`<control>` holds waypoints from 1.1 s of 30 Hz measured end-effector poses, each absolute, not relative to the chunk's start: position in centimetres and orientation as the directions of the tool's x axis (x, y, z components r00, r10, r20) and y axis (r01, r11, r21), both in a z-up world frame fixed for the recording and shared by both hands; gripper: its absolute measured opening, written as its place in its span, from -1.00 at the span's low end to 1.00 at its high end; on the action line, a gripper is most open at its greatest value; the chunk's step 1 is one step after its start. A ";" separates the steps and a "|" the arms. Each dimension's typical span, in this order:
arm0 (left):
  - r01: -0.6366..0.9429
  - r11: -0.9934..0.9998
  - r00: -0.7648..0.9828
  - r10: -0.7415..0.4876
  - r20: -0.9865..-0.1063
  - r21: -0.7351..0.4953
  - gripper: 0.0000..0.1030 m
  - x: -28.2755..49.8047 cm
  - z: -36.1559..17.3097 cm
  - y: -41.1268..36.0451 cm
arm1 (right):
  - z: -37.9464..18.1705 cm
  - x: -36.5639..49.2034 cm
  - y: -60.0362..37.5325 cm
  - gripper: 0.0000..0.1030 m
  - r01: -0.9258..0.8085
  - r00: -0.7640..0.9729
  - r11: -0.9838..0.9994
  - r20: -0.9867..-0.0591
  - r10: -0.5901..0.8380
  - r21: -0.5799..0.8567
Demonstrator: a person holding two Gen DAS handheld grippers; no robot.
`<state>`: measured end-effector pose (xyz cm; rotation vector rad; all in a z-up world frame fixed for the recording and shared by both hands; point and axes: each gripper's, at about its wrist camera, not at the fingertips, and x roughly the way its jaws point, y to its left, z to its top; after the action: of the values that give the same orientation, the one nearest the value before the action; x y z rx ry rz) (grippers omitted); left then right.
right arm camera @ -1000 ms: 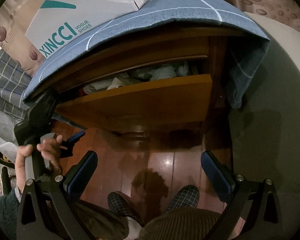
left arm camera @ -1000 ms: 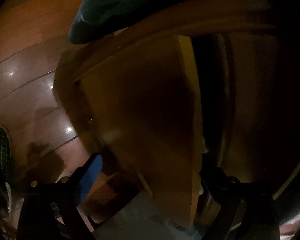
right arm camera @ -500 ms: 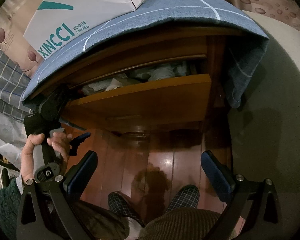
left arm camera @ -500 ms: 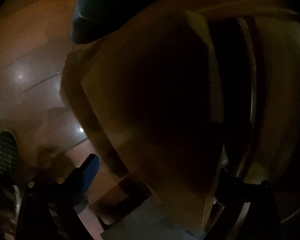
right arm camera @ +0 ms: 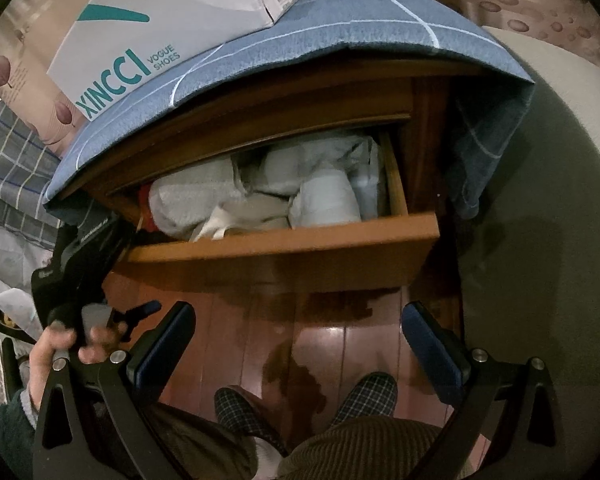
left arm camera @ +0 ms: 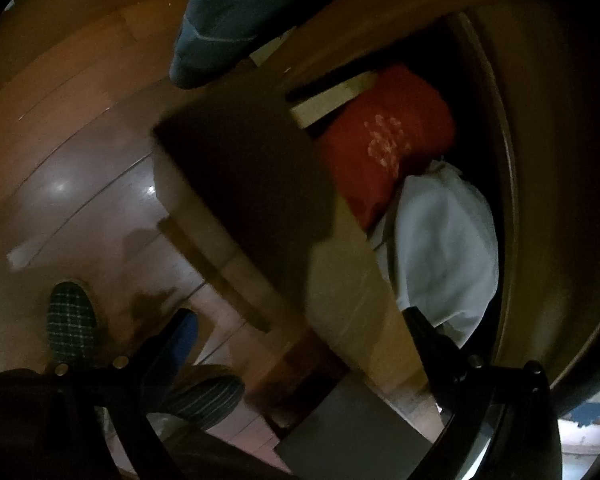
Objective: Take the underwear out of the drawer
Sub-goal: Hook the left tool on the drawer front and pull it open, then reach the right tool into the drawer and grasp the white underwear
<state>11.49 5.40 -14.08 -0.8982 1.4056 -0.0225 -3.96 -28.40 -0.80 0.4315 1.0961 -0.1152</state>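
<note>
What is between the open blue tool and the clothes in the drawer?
In the right wrist view, shiny wooden floor and the drawer's front panel separate the right tool from the folded clothes.

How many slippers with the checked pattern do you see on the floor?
2. In the right wrist view, one checked slipper is on the wooden floor left of the middle, the other slipper to its right, both below the open drawer.
</note>
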 end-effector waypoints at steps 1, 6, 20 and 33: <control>-0.480 0.691 0.210 -0.508 -0.835 -0.541 1.00 11.4 -14.1 5.4 | -0.7 -3.9 -28.4 0.99 0.297 0.466 0.915 -0.878 0.113 0.275; -0.440 0.755 0.169 -0.463 -0.870 -0.487 1.00 10.8 -13.9 5.1 | -0.7 -3.7 -28.4 0.99 0.299 0.464 0.915 -0.879 0.108 0.270; -0.330 0.865 0.071 -0.377 -0.924 -0.378 1.00 9.6 -13.4 3.1 | -0.5 -3.6 -29.3 0.99 0.310 0.470 0.913 -0.878 0.095 0.265; -0.258 0.921 0.019 -0.296 -0.955 -0.290 1.00 9.5 -12.8 0.5 | -0.5 -3.3 -29.2 0.99 0.303 0.466 0.919 -0.880 0.088 0.252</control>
<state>9.46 0.50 -12.84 -0.4432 1.5689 -0.0305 -3.26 -29.15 -0.49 0.4039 1.0859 -0.1365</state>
